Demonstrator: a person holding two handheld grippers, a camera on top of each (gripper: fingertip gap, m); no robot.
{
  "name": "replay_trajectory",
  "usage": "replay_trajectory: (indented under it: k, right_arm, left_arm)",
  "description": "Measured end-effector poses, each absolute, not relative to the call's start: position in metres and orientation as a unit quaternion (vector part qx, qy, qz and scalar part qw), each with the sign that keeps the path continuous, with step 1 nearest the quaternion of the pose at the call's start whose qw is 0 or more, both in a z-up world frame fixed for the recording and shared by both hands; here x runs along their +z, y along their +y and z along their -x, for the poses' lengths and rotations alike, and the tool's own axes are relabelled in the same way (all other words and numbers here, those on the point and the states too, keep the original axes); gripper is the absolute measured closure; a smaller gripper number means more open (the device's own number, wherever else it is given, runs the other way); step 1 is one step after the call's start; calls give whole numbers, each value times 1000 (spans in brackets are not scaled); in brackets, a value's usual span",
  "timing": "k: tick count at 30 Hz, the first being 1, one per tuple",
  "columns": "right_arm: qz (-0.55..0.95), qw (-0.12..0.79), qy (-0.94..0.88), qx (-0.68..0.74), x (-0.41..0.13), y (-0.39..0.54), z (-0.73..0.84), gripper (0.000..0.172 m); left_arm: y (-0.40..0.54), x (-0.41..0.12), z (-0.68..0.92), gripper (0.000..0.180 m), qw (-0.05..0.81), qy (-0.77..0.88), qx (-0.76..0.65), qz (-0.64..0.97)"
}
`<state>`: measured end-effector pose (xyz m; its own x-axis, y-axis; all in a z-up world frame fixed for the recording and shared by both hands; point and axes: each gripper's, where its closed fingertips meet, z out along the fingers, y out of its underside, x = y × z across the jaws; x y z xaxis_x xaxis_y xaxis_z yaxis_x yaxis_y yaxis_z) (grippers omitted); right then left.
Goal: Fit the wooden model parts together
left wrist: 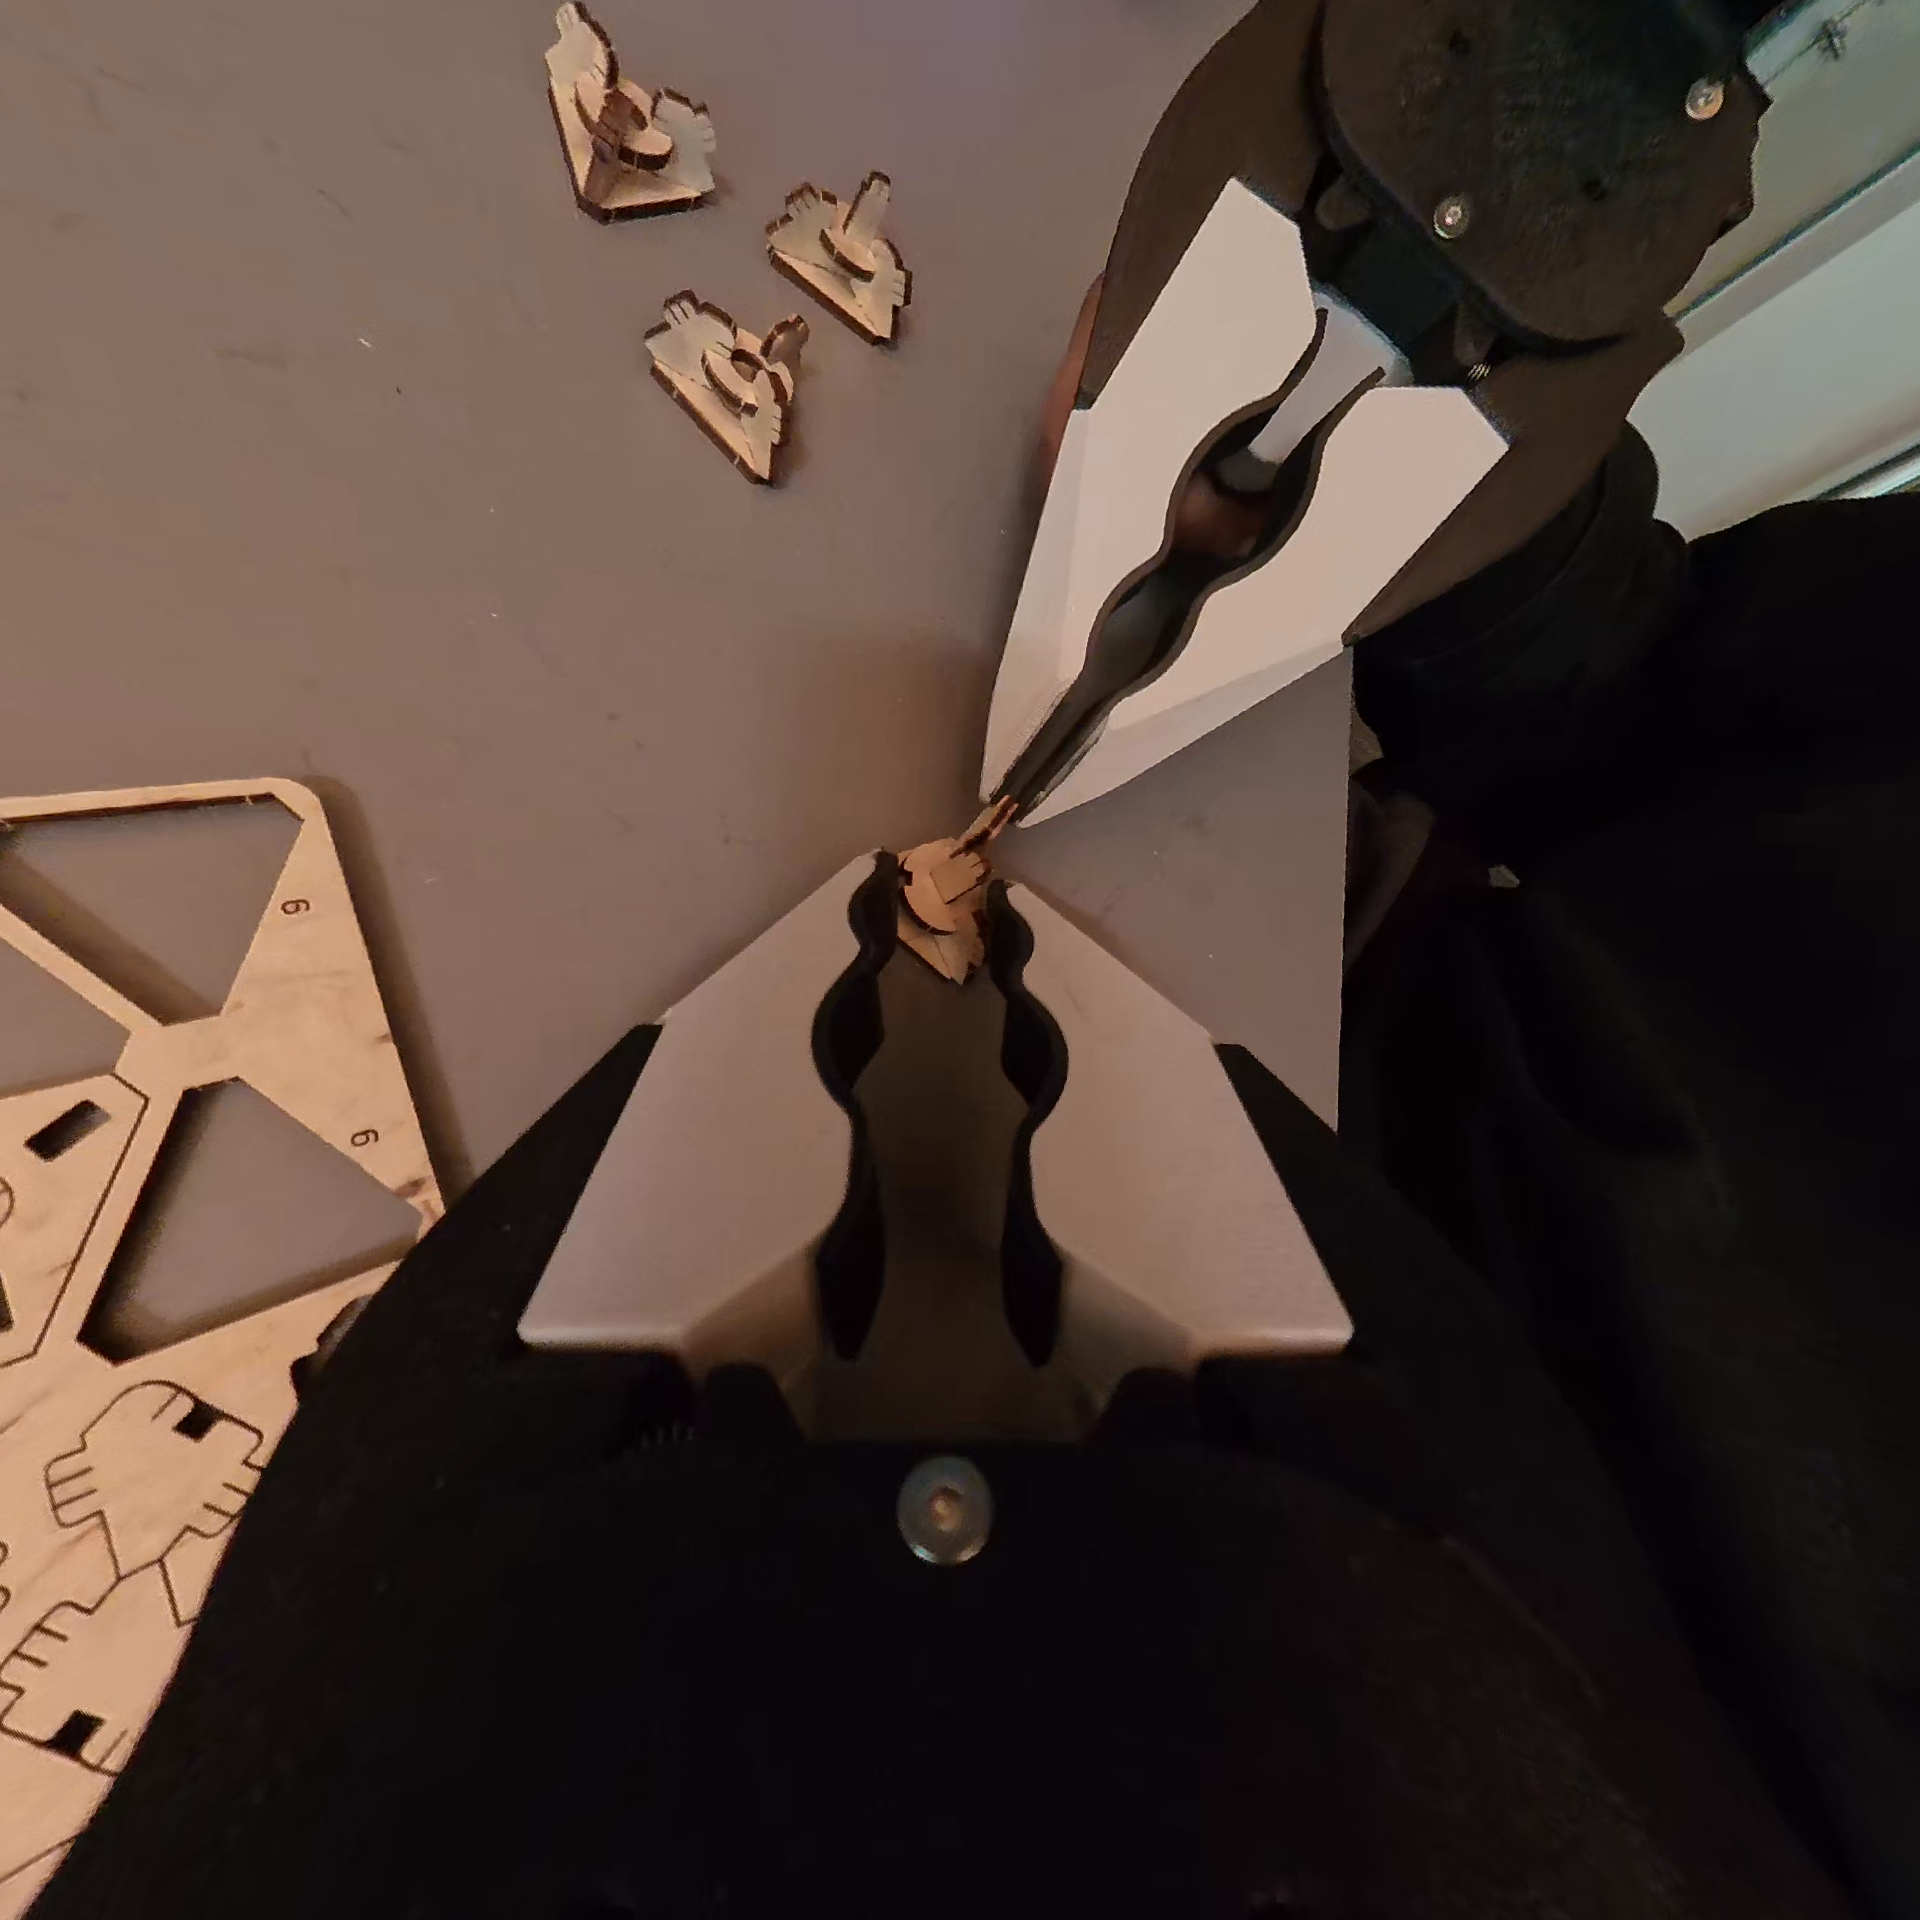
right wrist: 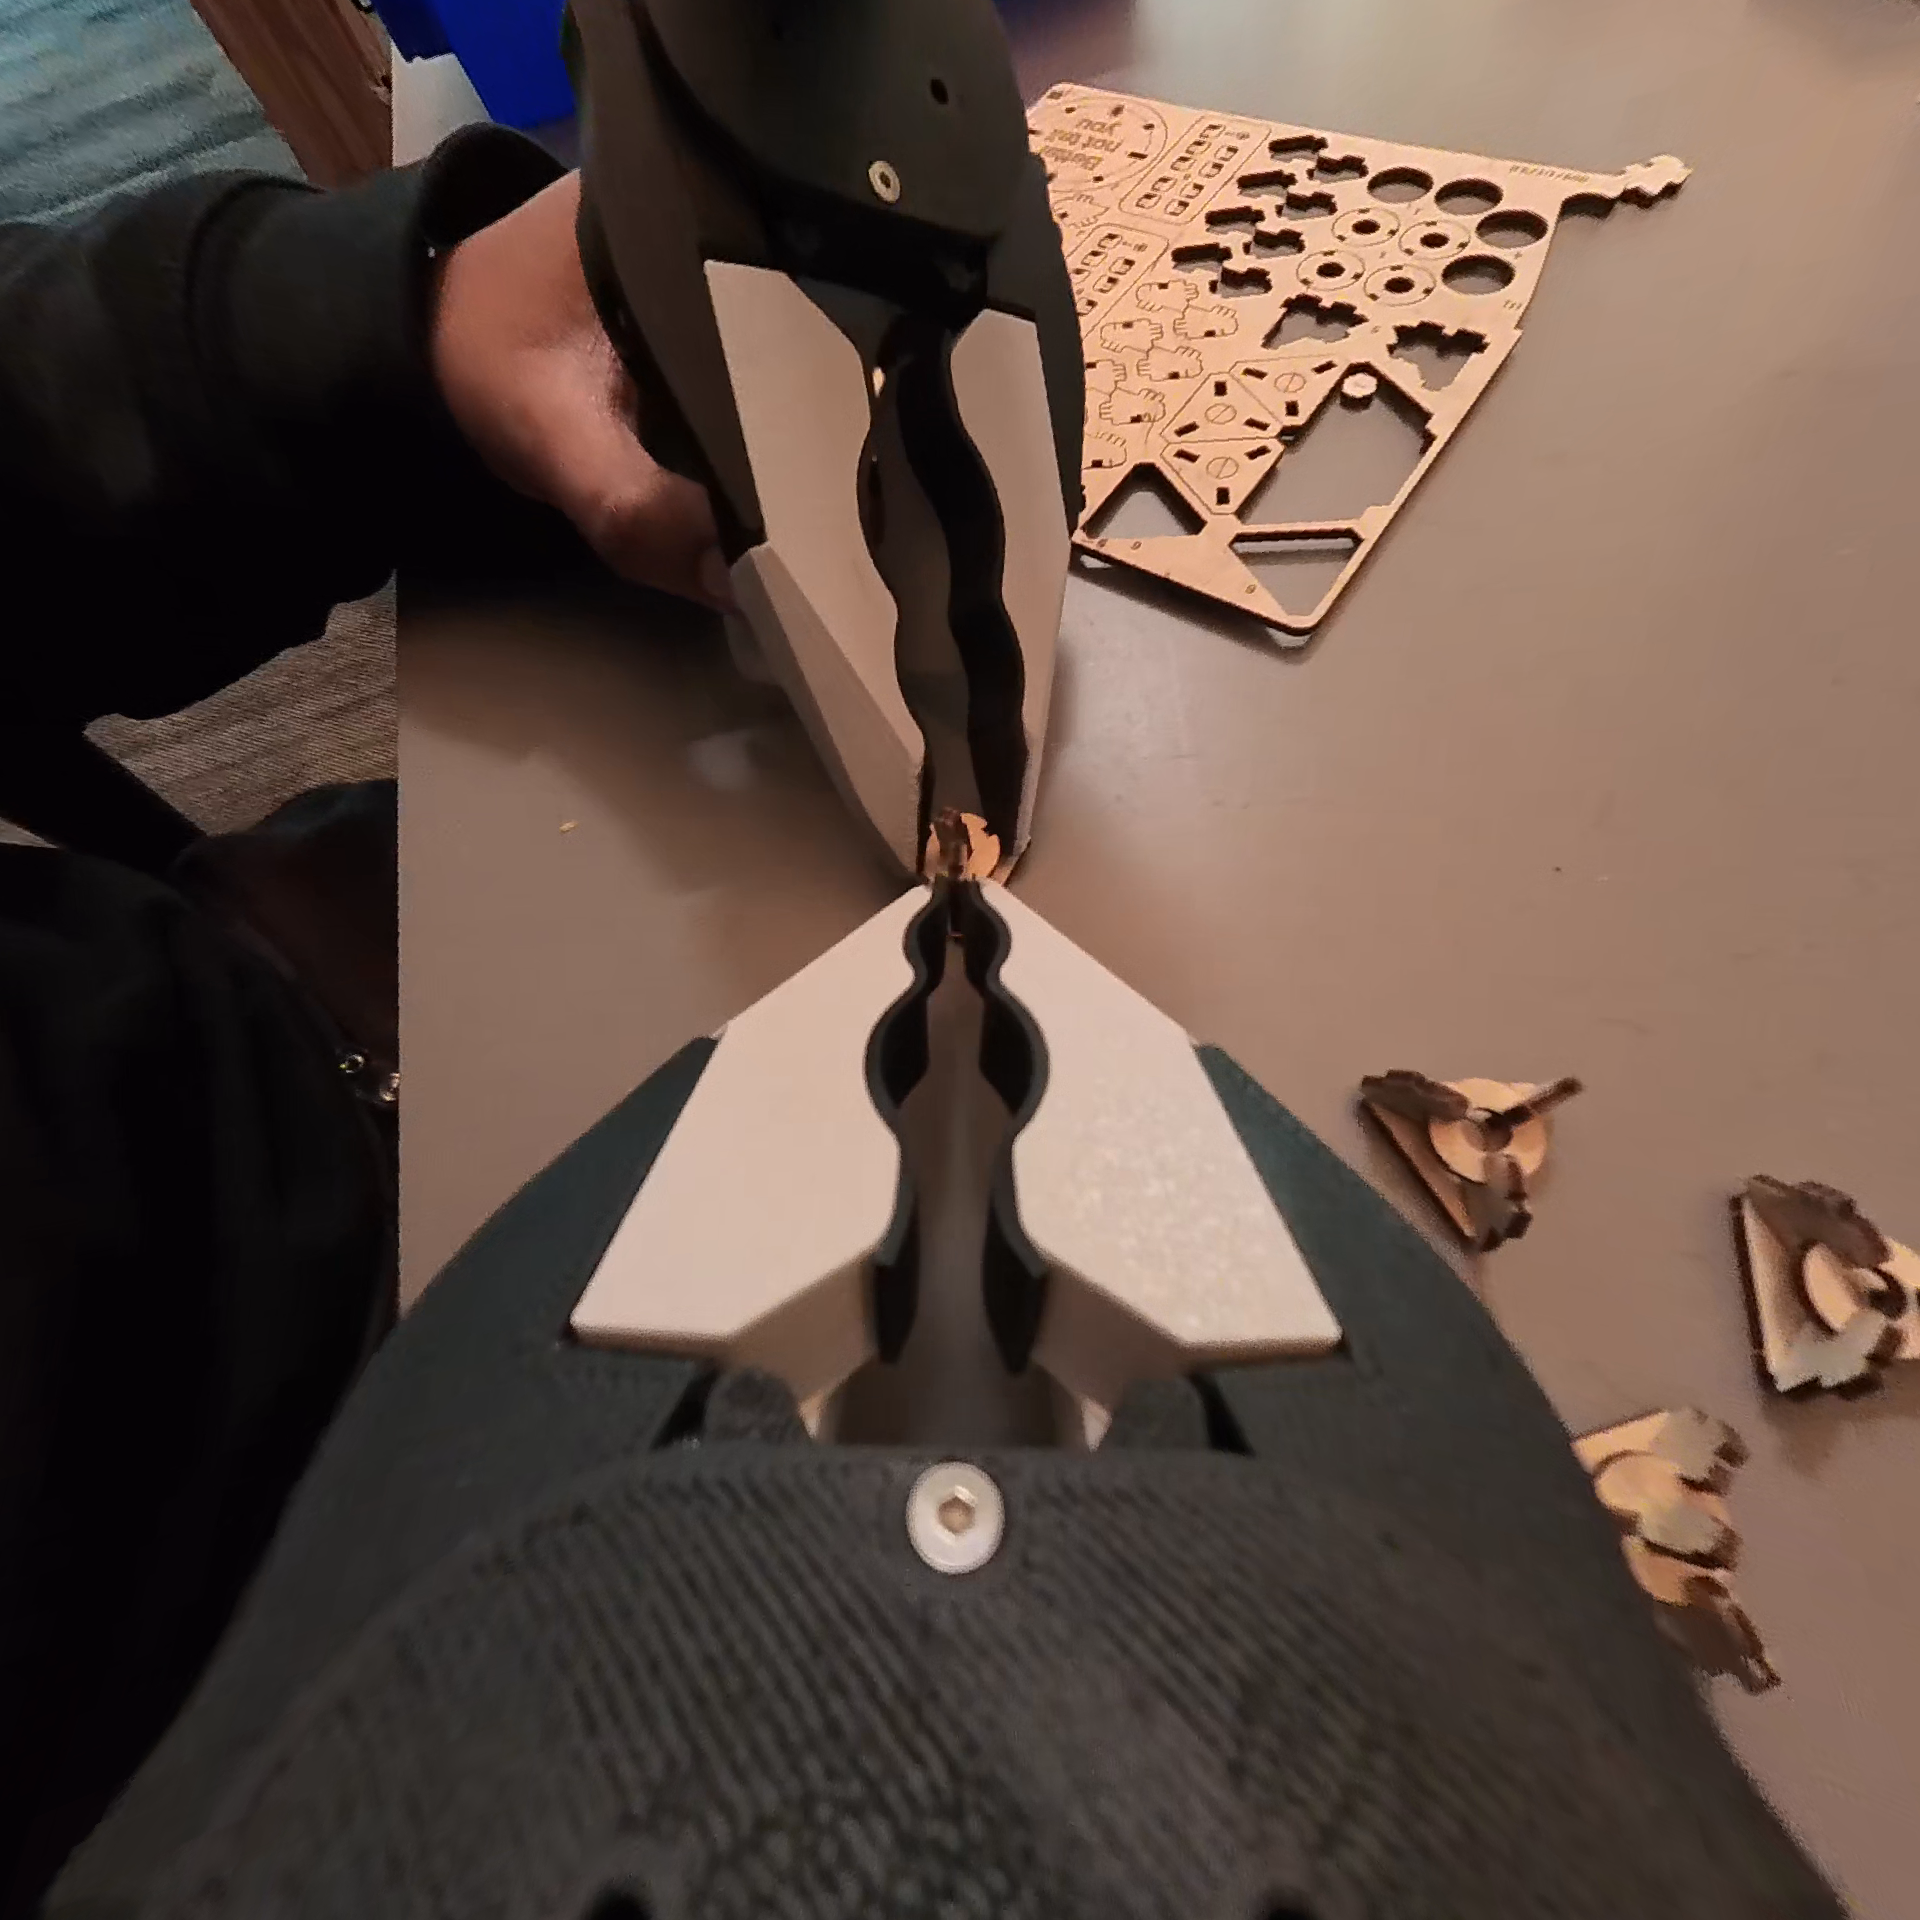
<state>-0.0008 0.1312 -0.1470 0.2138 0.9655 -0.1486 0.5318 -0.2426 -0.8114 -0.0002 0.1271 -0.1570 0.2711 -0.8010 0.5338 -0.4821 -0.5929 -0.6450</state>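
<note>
Grey tabletop fills both views, dimly lit, with a person's dark sleeve along one edge.

The left gripper has its jaws clamped on a small wooden assembly, a triangular plywood base with a round disc standing on it; the black pads press it from both sides. The right gripper comes in from the far right in the left wrist view, tip to tip with the left one. Its jaws are drawn together on a thin wooden piece that reaches down to the top of the assembly and touches it. In the right wrist view that thin piece shows edge-on between the narrow fingertips, with the disc just beyond.

Three finished wooden assemblies lie on the table at the far left of the left wrist view, close to one another and well apart from the grippers. A laser-cut plywood sheet, with triangular holes and parts already punched out, lies flat at the near left.
</note>
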Motion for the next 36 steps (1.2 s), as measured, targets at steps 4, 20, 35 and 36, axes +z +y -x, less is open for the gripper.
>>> replay_trajectory:
  k: [4,20,35,36]
  right_arm:
    - [717,310,-522,343,-149,130,-1,170]
    - [719,302,-522,346,-150,129,-2,170]
    - [716,296,-534,338,-153,127,-4,171]
    - [716,297,-535,337,-153,128,-4,171]
  left_arm:
    - [127,-157,0,165,180,412,-442,777]
    - [127,-157,0,164,179,410,-443,777]
    - [128,-157,1,165,178,407,-445,777]
    - [128,-157,1,165,179,408,-445,777]
